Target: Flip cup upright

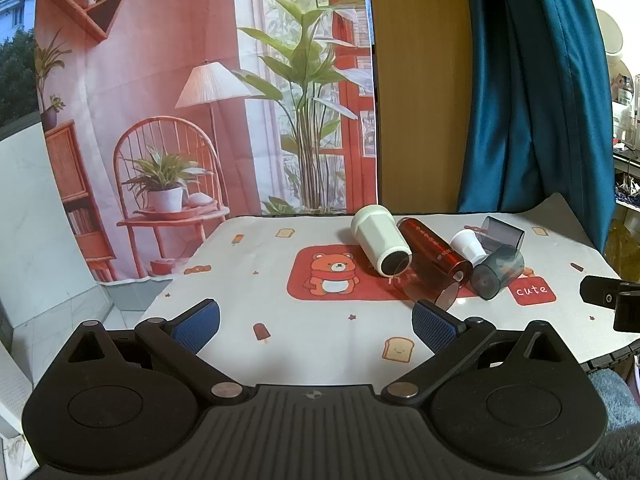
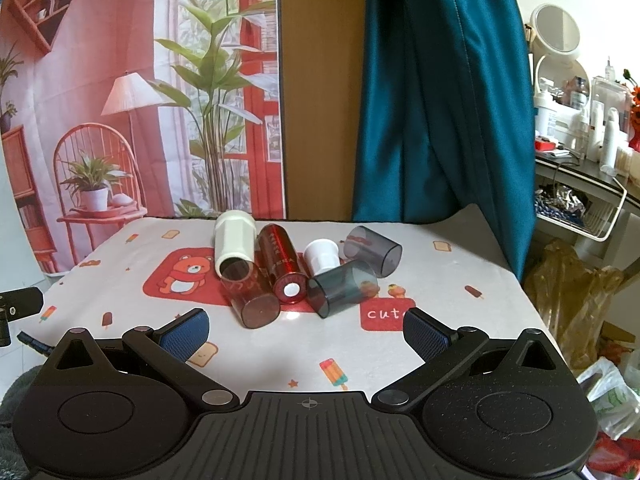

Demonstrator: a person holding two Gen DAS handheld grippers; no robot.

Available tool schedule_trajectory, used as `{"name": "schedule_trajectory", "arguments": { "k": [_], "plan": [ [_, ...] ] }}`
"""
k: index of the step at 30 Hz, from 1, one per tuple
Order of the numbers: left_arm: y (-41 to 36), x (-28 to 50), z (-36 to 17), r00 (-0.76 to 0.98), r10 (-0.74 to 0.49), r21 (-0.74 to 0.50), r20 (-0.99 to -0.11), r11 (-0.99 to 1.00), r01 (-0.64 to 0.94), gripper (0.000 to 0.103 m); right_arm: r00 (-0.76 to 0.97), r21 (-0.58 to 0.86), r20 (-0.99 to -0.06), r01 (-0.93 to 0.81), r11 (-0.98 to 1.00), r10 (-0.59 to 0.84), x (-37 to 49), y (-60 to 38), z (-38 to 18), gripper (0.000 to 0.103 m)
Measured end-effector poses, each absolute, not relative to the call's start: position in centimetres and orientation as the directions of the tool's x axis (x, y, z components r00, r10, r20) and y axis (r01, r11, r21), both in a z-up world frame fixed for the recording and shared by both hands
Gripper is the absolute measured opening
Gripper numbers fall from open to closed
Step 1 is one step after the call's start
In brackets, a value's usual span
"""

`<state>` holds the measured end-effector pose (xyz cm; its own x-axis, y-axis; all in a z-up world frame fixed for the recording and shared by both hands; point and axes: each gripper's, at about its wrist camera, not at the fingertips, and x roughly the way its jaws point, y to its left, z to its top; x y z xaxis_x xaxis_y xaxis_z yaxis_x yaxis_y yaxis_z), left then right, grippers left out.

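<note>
Several cups lie on their sides in a cluster on the printed tablecloth [image 1: 320, 344]. A tall white cup [image 1: 380, 240] [image 2: 234, 240], a red metallic cylinder [image 1: 434, 250] [image 2: 280, 266], a clear red cup [image 1: 424, 284] [image 2: 250, 294], a small white cup [image 1: 469, 245] [image 2: 320, 256] and two smoky grey cups [image 1: 498, 270] [image 2: 344, 286], [image 1: 503, 232] [image 2: 374, 246]. My left gripper [image 1: 316, 326] is open and empty, short of the cluster. My right gripper [image 2: 304, 332] is open and empty, just before the clear red cup.
A printed backdrop [image 1: 200, 100] and a blue curtain [image 2: 440, 92] hang behind the table. A shelf with bottles [image 2: 580, 128] and plastic bags [image 2: 572, 300] stand to the right. The right gripper's body shows at the left view's right edge [image 1: 612, 296].
</note>
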<state>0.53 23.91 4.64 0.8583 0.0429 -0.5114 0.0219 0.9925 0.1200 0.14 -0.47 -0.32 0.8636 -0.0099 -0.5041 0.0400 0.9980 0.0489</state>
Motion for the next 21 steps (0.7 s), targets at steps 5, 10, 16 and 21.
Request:
{"name": "schedule_trajectory", "arguments": {
  "k": [5,10,16,21],
  "plan": [
    [24.03,0.63,4.55,0.856,0.043,0.117,-0.516,0.993,0.020,0.103,0.863,0.049,-0.505,0.040,0.998,-0.010,0.15,-0.46,-0.32,0.103],
    [24.19,0.64,4.52,0.856,0.042,0.114,-0.515,0.993,0.020,0.103,0.860,0.057,-0.510,0.037,0.998,-0.002,0.27,-0.59,-0.44,0.103],
    [24.68,0.93,4.29,0.848,0.044,0.093,-0.529,0.996,0.006,0.103,0.858,0.055,-0.513,0.033,0.998,0.000,0.33,-0.28,-0.75,0.103],
    [24.68,0.97,4.23,0.846,0.047,0.092,-0.531,0.996,0.003,0.103,0.857,0.056,-0.516,0.032,0.998,0.001,0.24,0.00,-0.65,0.103]
  ]
}}
